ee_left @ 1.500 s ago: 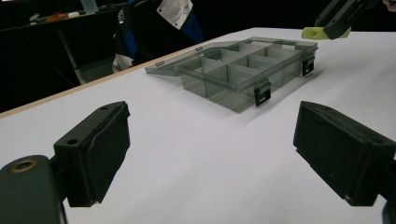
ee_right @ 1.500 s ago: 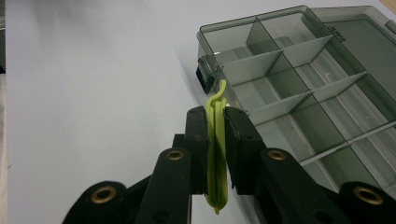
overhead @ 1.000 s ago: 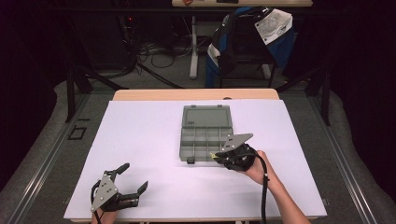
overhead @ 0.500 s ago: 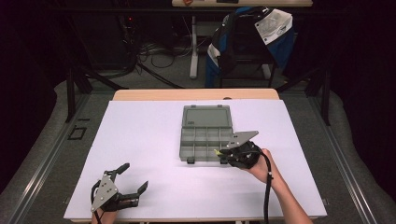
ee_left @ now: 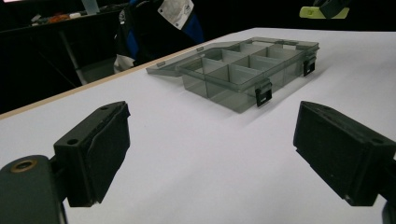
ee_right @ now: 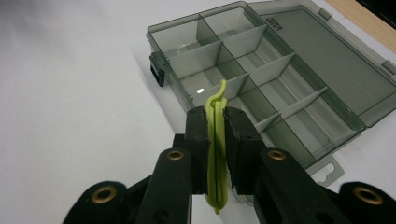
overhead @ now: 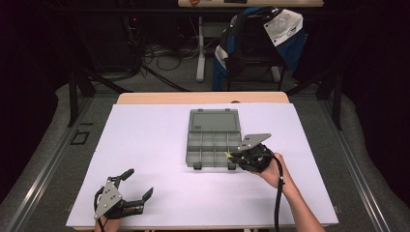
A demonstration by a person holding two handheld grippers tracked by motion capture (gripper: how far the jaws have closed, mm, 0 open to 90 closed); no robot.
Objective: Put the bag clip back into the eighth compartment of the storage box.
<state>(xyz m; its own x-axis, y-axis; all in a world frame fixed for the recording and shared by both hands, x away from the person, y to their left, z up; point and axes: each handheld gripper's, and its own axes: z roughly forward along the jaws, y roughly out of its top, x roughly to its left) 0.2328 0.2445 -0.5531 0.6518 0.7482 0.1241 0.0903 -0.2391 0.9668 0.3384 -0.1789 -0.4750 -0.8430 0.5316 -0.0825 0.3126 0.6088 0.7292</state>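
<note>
Right claw (ee_right: 215, 123) grips a yellow-green clip (ee_right: 216, 154) over the organizer box (ee_right: 261, 70), clear in right gripper view; left claw (ee_left: 212, 154) wide open.

White table (overhead: 159, 145); open compartment box (overhead: 212, 140) on it.

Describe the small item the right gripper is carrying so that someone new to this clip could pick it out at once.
On the white table lies an open grey compartment box. At its near right corner hovers the right gripper, jaws shut on a thin yellow-green clip. It is the one brightly coloured thing among grey, black and white ones, flat and slim with a curled tip.
</note>
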